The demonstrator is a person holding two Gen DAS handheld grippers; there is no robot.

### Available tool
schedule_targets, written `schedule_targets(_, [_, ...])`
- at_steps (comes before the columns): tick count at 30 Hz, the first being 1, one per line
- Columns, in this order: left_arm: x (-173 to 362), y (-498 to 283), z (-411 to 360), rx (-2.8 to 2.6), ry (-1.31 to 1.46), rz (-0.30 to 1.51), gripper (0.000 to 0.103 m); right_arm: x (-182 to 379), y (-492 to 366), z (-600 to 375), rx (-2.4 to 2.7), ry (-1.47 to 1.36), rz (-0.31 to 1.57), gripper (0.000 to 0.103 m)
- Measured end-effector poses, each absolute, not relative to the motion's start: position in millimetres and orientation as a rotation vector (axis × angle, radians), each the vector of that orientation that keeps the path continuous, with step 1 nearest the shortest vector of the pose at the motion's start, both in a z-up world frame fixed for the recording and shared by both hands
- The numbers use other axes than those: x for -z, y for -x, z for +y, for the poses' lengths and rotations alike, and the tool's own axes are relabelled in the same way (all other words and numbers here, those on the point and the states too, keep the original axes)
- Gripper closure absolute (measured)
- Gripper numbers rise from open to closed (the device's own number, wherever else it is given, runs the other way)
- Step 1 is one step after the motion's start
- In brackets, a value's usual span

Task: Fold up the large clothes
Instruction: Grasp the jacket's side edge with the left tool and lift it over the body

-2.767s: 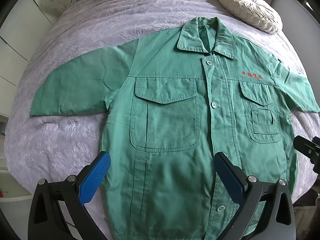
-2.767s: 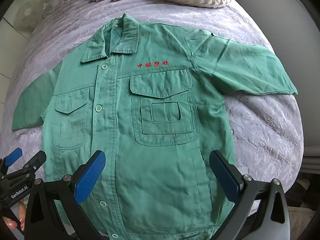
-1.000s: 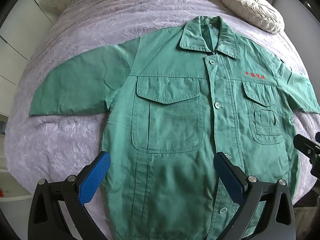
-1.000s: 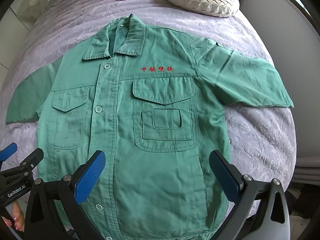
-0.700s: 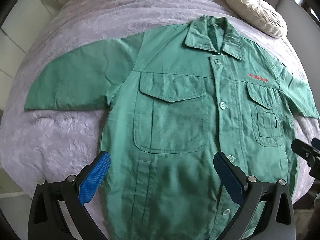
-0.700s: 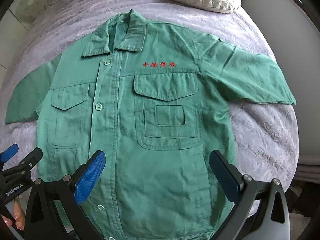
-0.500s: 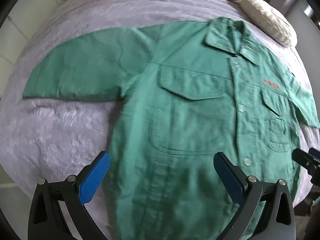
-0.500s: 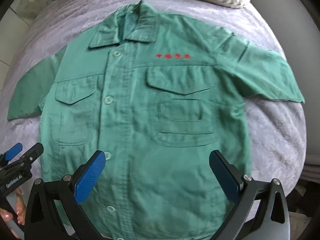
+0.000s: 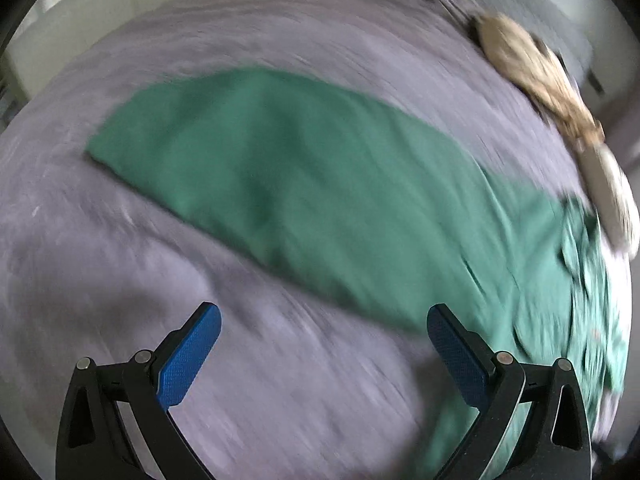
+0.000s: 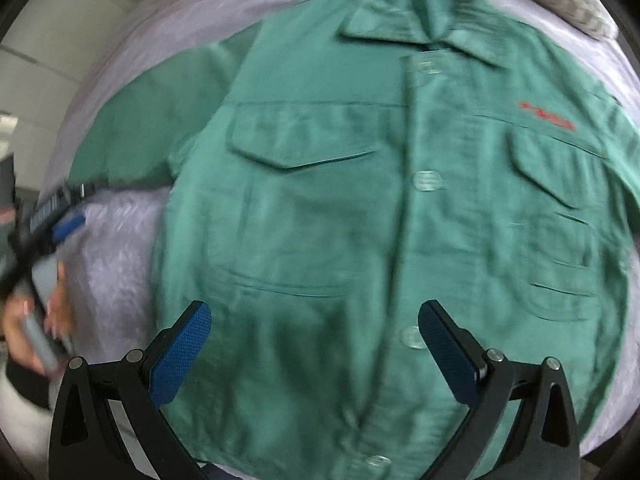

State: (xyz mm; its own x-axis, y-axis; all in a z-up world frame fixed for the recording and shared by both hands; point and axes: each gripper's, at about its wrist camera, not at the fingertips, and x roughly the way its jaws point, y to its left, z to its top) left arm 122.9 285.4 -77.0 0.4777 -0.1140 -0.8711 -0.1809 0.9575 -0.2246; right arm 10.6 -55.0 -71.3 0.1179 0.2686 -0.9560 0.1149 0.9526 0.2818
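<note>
A green button-up work jacket point(image 10: 360, 200) lies flat, front up, on a lilac bedspread point(image 9: 200, 272), with two chest pockets and red lettering point(image 10: 548, 116). In the left wrist view its left sleeve point(image 9: 280, 184) stretches across the middle, blurred by motion. My left gripper point(image 9: 320, 344) is open and empty, above the bedspread just below that sleeve. It also shows at the left edge of the right wrist view point(image 10: 60, 216), held in a hand. My right gripper point(image 10: 314, 340) is open and empty above the jacket's lower front.
A cream round pillow point(image 9: 612, 204) and a beige bundle of cloth point(image 9: 532, 72) lie near the bed's head. The pillow's edge point(image 10: 576, 4) shows at the top right of the right wrist view. Pale wall panels point(image 10: 40, 60) stand to the left of the bed.
My left gripper has swung left, from over the jacket's lower front to the left sleeve. My right gripper has shifted left and closer to the jacket front. Both views are now motion-blurred.
</note>
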Motion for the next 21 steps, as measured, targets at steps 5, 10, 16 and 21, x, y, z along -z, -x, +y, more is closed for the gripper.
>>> schedule_targets(5, [91, -155, 366, -0.141, 0.433, 0.987, 0.0, 87, -14, -25, -0.182, -0.288, 1.487, 0.0])
schedule_targets(10, [123, -184, 398, -0.139, 0.494, 1.024, 0.0, 101, -18, -6, -0.217, -0.275, 1.501, 0.0])
schedule_targets(16, [127, -187, 390, -0.106, 0.502, 0.966, 0.023, 110, -23, 1, -0.234, -0.302, 1.487, 0.0])
schedule_targets(21, [125, -191, 388, 0.023, 0.553, 0.967, 0.102, 106, -25, 1, -0.251, -0.305, 1.474, 0.0])
